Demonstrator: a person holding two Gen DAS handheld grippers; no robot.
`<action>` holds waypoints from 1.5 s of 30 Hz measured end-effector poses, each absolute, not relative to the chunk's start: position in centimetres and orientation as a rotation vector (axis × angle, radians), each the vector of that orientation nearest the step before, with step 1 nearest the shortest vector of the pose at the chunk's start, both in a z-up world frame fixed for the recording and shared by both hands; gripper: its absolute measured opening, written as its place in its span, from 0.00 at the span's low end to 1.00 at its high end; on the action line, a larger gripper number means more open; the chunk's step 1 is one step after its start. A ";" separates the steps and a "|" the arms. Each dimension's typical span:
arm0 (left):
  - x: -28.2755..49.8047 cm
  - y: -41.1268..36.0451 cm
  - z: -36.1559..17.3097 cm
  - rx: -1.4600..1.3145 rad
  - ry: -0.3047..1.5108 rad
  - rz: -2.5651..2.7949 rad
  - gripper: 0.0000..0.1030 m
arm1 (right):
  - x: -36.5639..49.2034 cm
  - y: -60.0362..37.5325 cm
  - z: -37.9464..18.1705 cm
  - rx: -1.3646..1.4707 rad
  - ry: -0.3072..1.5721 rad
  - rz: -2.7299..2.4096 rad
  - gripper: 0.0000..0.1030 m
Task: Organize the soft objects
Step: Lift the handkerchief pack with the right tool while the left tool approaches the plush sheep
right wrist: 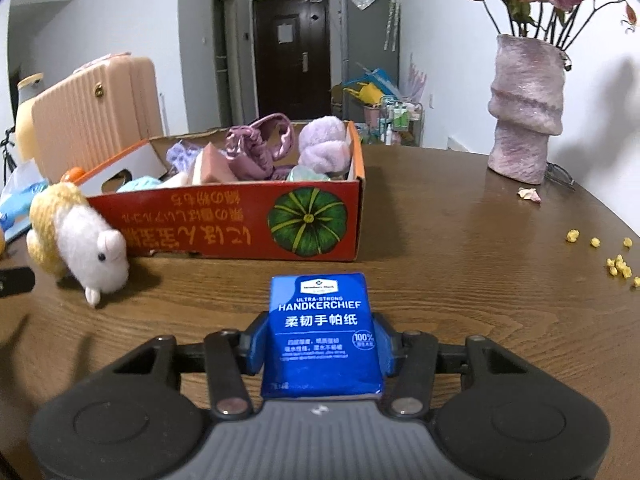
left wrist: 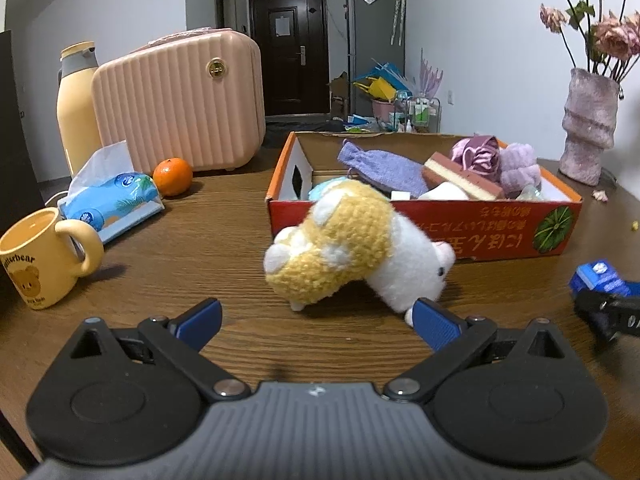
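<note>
Near box (right wrist: 224,220) front edge, right gripper (right wrist: 320,348) jaws clamp handkerchief pack (right wrist: 322,332); left gripper (left wrist: 318,320) jaws wide.

Ahead of the jaws, a brown wood-grain counter (right wrist: 460,220) extends to plain white walls (right wrist: 448,80). Straight ahead and far beyond the jaws, a dark brown door (left wrist: 288,50) closes a short hallway; a paper sheet is fixed to its upper panel. Right of the door stands a tall grey cabinet (left wrist: 374,40) with clutter piled on the floor at its base. To the left of the jaws, a second doorway (right wrist: 222,56) opens in the side wall. Lighting is even and dim.
</note>
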State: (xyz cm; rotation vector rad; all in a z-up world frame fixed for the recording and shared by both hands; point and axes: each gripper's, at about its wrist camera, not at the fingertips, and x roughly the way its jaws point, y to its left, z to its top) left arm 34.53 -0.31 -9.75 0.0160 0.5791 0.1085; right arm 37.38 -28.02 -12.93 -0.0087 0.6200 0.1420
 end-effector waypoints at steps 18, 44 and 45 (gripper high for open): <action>37.4 1.0 -11.5 0.227 0.551 0.098 1.00 | 36.8 -25.6 -12.0 0.072 0.555 0.091 0.49; 39.3 -0.6 -13.2 0.436 0.459 -0.019 0.59 | 37.6 -23.7 -12.4 0.128 0.568 0.021 0.49; 39.3 -0.7 -13.3 0.438 0.463 -0.026 0.58 | 37.6 -23.7 -12.4 0.127 0.568 0.019 0.49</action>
